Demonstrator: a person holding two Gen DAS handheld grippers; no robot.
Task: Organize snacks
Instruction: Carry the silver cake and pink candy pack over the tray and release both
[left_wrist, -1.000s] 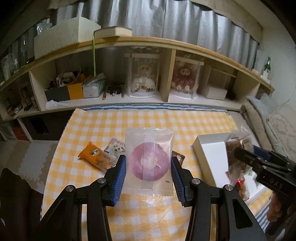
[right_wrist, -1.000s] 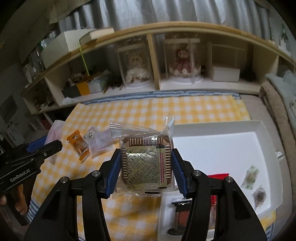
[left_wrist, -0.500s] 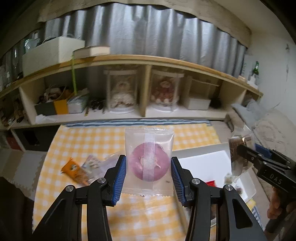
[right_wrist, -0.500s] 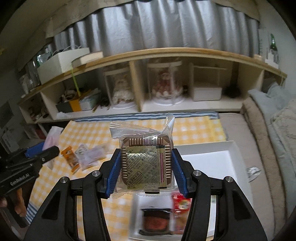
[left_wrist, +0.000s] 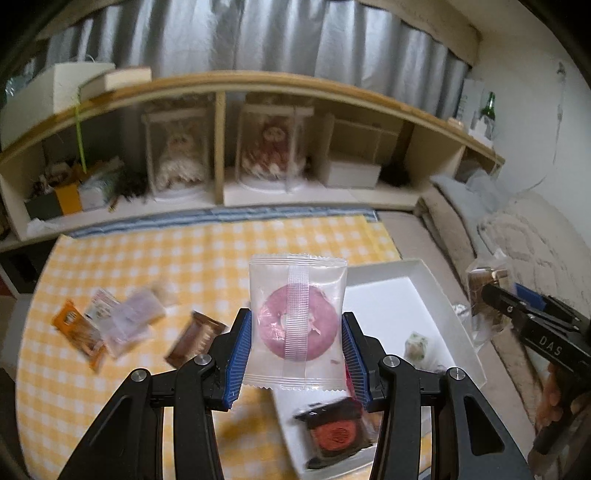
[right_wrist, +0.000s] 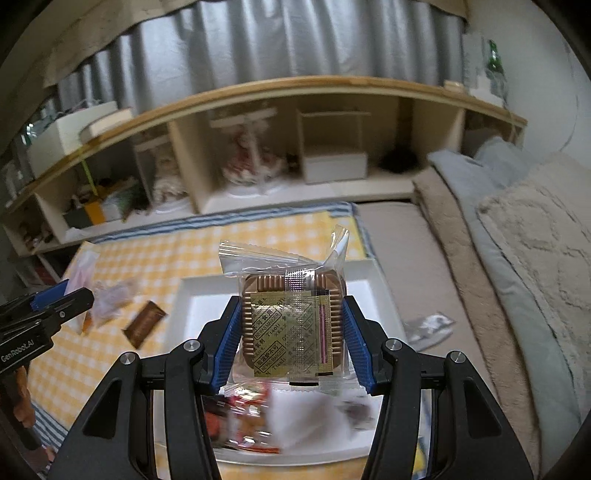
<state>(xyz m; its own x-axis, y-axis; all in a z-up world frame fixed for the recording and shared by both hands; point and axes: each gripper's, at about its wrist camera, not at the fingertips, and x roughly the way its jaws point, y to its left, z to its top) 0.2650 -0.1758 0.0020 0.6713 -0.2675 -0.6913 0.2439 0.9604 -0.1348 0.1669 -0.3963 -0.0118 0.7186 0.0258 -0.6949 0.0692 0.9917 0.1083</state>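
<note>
Both claws have swung from the checkered surface (left_wrist: 155, 251) toward the white tray (left_wrist: 436, 295) at four o'clock: left claw (left_wrist: 297, 354) grips the pink donut packet (left_wrist: 297, 325), right claw (right_wrist: 291, 343) the brown biscuit packet (right_wrist: 291, 328), both poised for dropping in.

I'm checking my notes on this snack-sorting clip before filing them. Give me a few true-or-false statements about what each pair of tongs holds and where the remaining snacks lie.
1. The left tongs grip a clear packet with a pink doughnut. True.
2. The right tongs are empty. False: they clamp a clear-wrapped brown square cake.
3. The white box already holds some snacks. True.
4. An orange packet lies inside the white box. False: it lies on the yellow checked cloth, left of the box.
5. No brown snack bar is left on the cloth. False: one lies there.
</note>
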